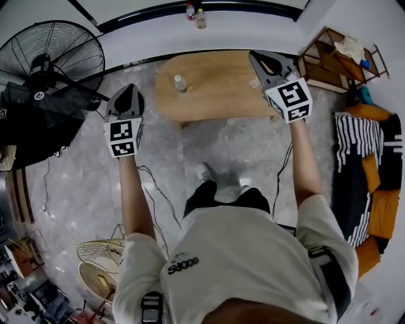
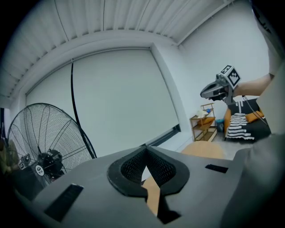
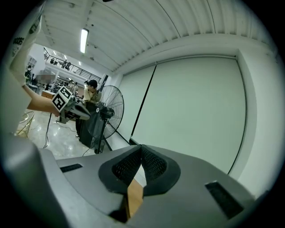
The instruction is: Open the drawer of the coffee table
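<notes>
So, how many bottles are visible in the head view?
3. One bottle stands on the coffee table. The other two, a left bottle and a right bottle, stand together on the white ledge beyond it. Others may be hidden.

light: bright, even | ceiling lamp point(image 3: 83, 40) glows | edges: fisheye-bent, dark corners

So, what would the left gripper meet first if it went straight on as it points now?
Probably nothing near: the left gripper aims between the fan and the coffee table, toward the pale wall; depth unclear.

shirt print point(image 1: 182, 264) blurred, nothing legible
</notes>
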Tool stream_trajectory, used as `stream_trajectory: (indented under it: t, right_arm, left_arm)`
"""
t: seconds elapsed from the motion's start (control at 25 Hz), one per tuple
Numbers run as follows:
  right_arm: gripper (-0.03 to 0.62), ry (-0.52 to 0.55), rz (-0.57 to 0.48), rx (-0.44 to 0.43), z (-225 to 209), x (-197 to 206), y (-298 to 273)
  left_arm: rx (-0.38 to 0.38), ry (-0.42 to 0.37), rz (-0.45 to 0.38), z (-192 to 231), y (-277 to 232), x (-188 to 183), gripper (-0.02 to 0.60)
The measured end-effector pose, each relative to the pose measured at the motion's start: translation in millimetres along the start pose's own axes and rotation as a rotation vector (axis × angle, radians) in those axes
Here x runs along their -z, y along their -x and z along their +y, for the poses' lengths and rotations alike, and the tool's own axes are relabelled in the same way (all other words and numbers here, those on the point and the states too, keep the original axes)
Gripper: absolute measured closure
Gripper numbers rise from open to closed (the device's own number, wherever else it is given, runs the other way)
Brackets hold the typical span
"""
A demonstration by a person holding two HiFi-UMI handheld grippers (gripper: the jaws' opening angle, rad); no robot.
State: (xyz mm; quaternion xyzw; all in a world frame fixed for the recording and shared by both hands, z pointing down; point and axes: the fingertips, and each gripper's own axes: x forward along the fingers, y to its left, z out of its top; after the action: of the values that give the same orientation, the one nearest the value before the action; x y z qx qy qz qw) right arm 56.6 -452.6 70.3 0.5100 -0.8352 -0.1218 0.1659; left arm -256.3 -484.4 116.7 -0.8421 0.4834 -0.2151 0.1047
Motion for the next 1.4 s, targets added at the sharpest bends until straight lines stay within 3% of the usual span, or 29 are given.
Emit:
stream_trajectory:
  t: [0.24,0.44,0.6,0.8,1.12,1.4]
  right_arm:
    - [0.589,-0.03,0.009,0.01,4,71,-18]
    - [0.589,0.0,0.057,-0.002,35,161,-20]
    - [0.589,0.017,0.088,-0.004,66,237,-27]
    - [0.589,-0.016,0.097,-0.046,103,326,-40]
    - [0.589,-0.05,0.099,-0.059,146,465,-56]
    - [0.589,-0.064,0.066,-0.086,188,530,-48]
  left_arm:
    - [0.002,0.002,-0.002,-19,-20,56,0.565]
    - [-0.02,0.006,0.006,-50,-33,123,0.565]
    - [-0.023,0.035,0.014,-77,-48,190,0.565]
    - [-0.021,0.126,0.02,-114,-69,285,0.565]
    - [-0.017,0.086,0.045,-178,-95,421,0.565]
    - [-0.033,0.106,0.041,-217,-90,499,0.565]
